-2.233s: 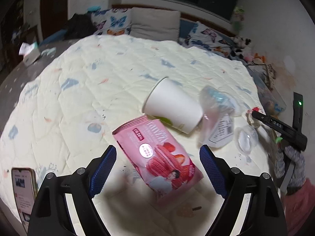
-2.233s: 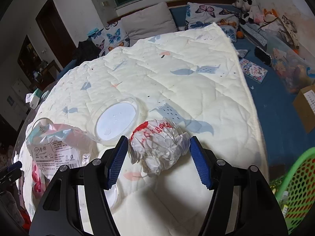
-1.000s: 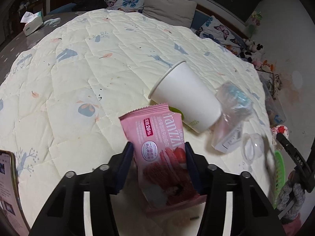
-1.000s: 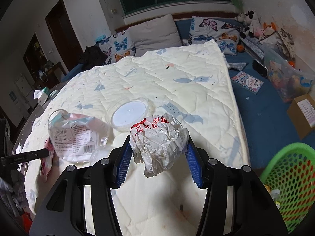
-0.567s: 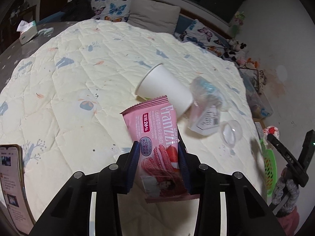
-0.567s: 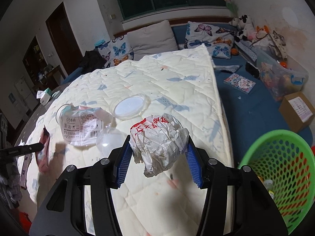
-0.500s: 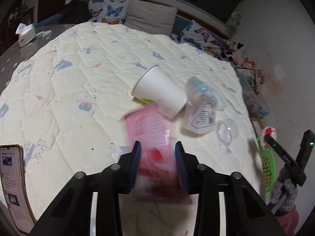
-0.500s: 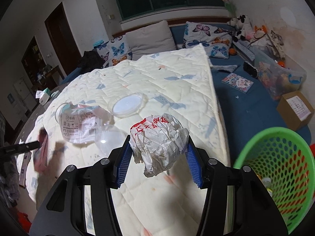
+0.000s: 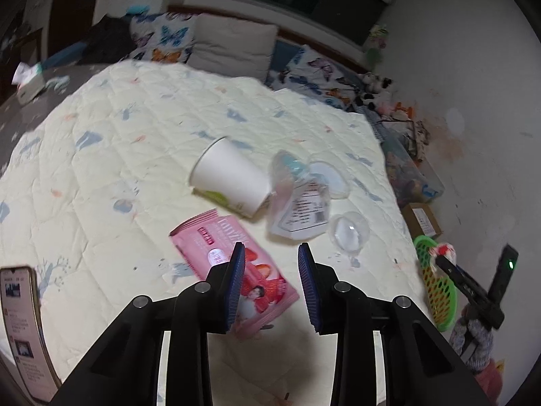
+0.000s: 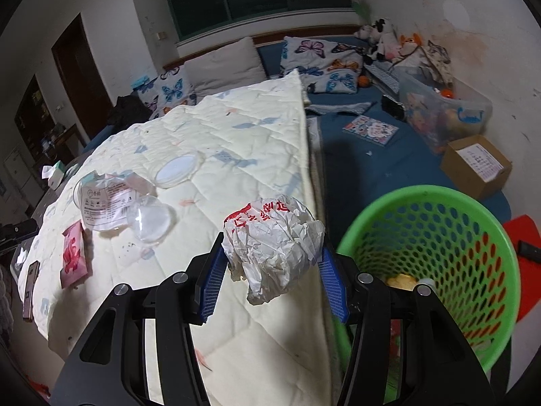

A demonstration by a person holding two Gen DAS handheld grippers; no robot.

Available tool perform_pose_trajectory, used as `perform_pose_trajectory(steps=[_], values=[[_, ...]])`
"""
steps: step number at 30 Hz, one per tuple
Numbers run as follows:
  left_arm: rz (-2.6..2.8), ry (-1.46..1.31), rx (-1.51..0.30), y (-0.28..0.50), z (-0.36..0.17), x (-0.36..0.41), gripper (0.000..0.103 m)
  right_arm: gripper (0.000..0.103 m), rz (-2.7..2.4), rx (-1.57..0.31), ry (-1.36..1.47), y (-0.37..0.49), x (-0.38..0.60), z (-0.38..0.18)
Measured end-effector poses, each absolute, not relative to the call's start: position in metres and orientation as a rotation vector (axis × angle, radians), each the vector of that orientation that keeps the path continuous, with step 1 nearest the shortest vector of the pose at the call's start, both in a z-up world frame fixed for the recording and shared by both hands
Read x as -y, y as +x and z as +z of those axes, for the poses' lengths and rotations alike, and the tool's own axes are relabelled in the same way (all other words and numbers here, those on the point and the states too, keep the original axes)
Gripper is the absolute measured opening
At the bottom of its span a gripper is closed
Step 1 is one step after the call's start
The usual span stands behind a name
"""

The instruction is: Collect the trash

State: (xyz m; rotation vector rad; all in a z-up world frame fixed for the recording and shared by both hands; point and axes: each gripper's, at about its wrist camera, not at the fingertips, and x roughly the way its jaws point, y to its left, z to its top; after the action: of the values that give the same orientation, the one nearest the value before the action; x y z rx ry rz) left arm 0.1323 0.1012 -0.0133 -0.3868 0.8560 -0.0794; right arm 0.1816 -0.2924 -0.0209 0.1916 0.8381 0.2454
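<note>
Right gripper (image 10: 272,279), ribbed blue jaws clamped on the crumpled paper ball (image 10: 274,237), white and creased with red print, held up over the quilt's edge, just beside the green basket (image 10: 429,237) — perforated plastic, round rim, bits of rubbish at its bottom. Left gripper (image 9: 270,284) hangs above the quilt (image 9: 101,176), jaws apart with nothing between them; the glossy pink wrapper (image 9: 233,260) lies flat on the soft stitched fabric, partly hidden behind the left jaw. Beyond it, a white paper cup (image 9: 230,179) tipped on its side, touching a crinkled clear bag (image 9: 297,199), with a clear dome lid (image 9: 348,233) just beside. A phone (image 9: 20,321) rests at the quilt's near-left edge.
</note>
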Motion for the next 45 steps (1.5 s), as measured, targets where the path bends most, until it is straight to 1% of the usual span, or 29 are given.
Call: perform_pose_trajectory(steps=[2, 3, 4, 6, 7, 8, 9, 10, 11, 13, 18, 23, 29, 30, 31, 35, 37, 45], values=[[-0.043, -0.399, -0.875, 0.135, -0.02, -0.107, 0.036, 0.053, 0.239, -0.84, 0.197, 0.18, 0.297, -0.022], [-0.023, -0.399, -0.885, 0.137, -0.022, -0.109, 0.048, 0.053, 0.235, -0.843, 0.201, 0.179, 0.298, -0.024], [0.007, -0.41, -0.899, 0.139, -0.027, -0.113, 0.057, 0.053, 0.234, -0.845, 0.205, 0.179, 0.299, -0.025], [0.021, -0.431, -0.918, 0.143, -0.034, -0.116, 0.06, 0.053, 0.234, -0.847, 0.211, 0.179, 0.299, -0.027], [0.029, -0.433, -0.927, 0.144, -0.037, -0.117, 0.063, 0.053, 0.236, -0.847, 0.213, 0.179, 0.299, -0.028], [0.04, -0.436, -0.937, 0.147, -0.041, -0.117, 0.066, 0.053, 0.24, -0.849, 0.213, 0.18, 0.299, -0.029], [0.043, -0.436, -0.944, 0.149, -0.044, -0.117, 0.073, 0.053, 0.243, -0.849, 0.213, 0.18, 0.298, -0.029], [0.051, -0.436, -0.956, 0.152, -0.048, -0.115, 0.077, 0.053, 0.246, -0.85, 0.213, 0.18, 0.297, -0.03], [0.058, -0.432, -0.963, 0.156, -0.051, -0.113, 0.077, 0.053, 0.248, -0.851, 0.215, 0.181, 0.297, -0.031], [0.081, -0.411, -0.974, 0.161, -0.057, -0.109, 0.083, 0.053, 0.254, -0.854, 0.219, 0.182, 0.295, -0.032], [0.14, -0.414, -1.014, 0.175, -0.07, -0.107, 0.088, 0.053, 0.256, -0.857, 0.22, 0.183, 0.296, -0.035], [0.174, -0.45, -1.054, 0.185, -0.084, -0.107, 0.088, 0.053, 0.249, -0.87, 0.224, 0.184, 0.296, -0.04], [0.197, -0.422, -1.079, 0.192, -0.093, -0.097, 0.088, 0.053, 0.239, -0.88, 0.234, 0.182, 0.302, -0.045], [0.198, -0.417, -1.077, 0.192, -0.093, -0.096, 0.086, 0.053, 0.237, -0.881, 0.235, 0.182, 0.303, -0.046], [0.2, -0.405, -1.072, 0.19, -0.092, -0.095, 0.079, 0.053, 0.234, -0.882, 0.236, 0.181, 0.304, -0.046], [0.181, -0.417, -1.063, 0.185, -0.089, -0.1, 0.066, 0.053, 0.221, -0.887, 0.243, 0.179, 0.31, -0.048], [0.163, -0.432, -1.053, 0.181, -0.085, -0.103, 0.055, 0.053, 0.214, -0.888, 0.247, 0.177, 0.314, -0.049], [0.095, -0.422, -0.996, 0.154, -0.058, -0.099, 0.052, 0.053, 0.174, -0.888, 0.263, 0.173, 0.328, -0.048]])
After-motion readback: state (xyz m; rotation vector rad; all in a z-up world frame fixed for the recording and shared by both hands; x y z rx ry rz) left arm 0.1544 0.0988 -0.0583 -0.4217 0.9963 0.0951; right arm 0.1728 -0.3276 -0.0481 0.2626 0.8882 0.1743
